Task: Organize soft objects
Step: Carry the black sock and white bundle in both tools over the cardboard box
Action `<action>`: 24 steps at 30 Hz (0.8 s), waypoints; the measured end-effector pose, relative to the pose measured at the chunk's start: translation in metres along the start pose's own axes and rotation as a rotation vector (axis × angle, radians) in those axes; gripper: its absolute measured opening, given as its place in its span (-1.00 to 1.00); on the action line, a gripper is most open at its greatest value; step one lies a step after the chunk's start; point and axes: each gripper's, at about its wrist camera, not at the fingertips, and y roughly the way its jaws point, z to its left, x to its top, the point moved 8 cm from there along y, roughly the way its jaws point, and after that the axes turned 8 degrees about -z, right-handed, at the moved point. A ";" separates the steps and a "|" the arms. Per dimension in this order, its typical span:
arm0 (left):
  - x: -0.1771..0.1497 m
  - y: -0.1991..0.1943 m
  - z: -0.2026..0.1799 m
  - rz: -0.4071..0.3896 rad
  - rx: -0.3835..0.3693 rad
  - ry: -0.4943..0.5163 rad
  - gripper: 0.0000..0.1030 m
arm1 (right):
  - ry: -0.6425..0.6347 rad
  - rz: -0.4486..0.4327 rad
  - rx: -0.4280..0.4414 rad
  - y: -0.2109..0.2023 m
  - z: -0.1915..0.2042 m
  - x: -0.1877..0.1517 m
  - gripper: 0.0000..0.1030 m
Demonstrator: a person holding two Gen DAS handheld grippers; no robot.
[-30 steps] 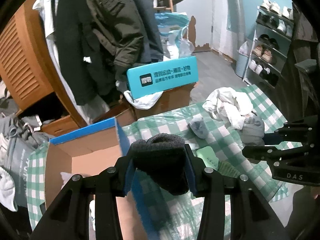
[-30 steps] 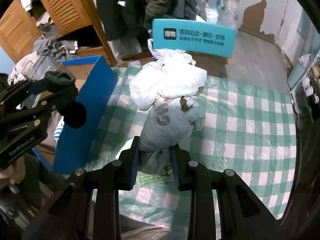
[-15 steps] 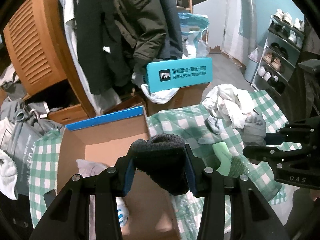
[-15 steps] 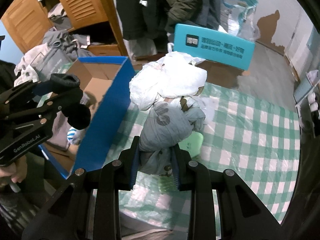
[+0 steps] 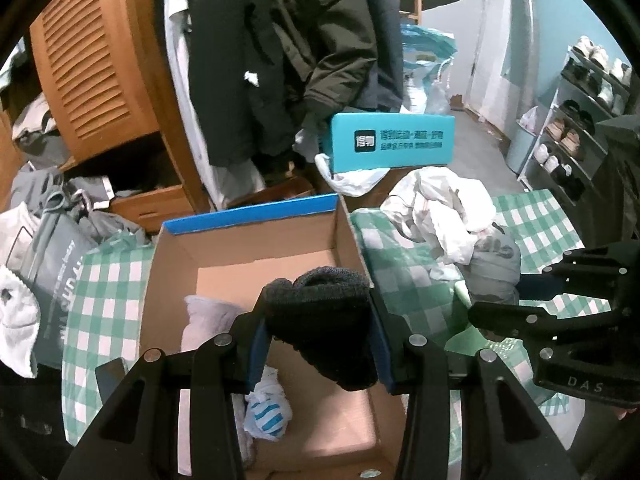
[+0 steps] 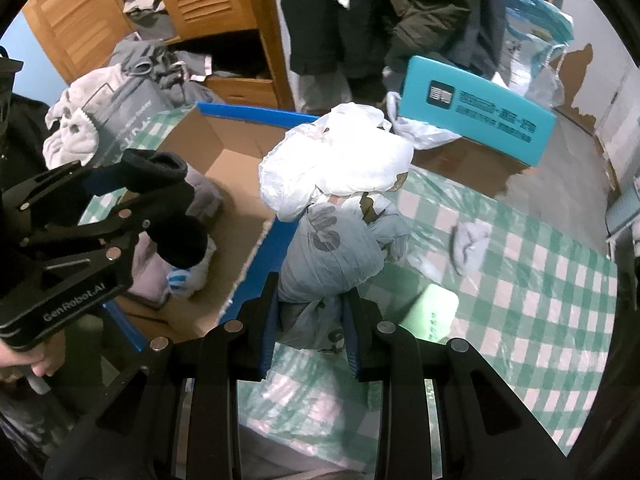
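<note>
Black sock (image 5: 320, 316) clamped in L gripper (image 5: 318, 340), now brought over box (image 5: 256, 256) from beside it; drop judged next. Grey bundle (image 6: 332, 248) pinched by R gripper (image 6: 310, 320), carried closer, just beside box.

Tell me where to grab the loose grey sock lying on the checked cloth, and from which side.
Pinch the grey sock across its narrow middle, coming straight down from above. It lies flat and crumpled on the checked tablecloth, apart from the bundle in the right gripper, so there's no raised edge for a side approach. Its exact folds are blurred; a top pinch looks safest.
</note>
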 end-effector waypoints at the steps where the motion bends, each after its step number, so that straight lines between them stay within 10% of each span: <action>1: 0.000 0.000 0.002 0.002 0.000 -0.004 -0.13 | -0.002 0.002 0.003 0.001 0.003 0.001 -0.48; 24: -0.031 0.014 0.055 0.093 0.049 -0.068 -0.11 | -0.045 0.079 0.064 0.045 0.058 0.015 -0.48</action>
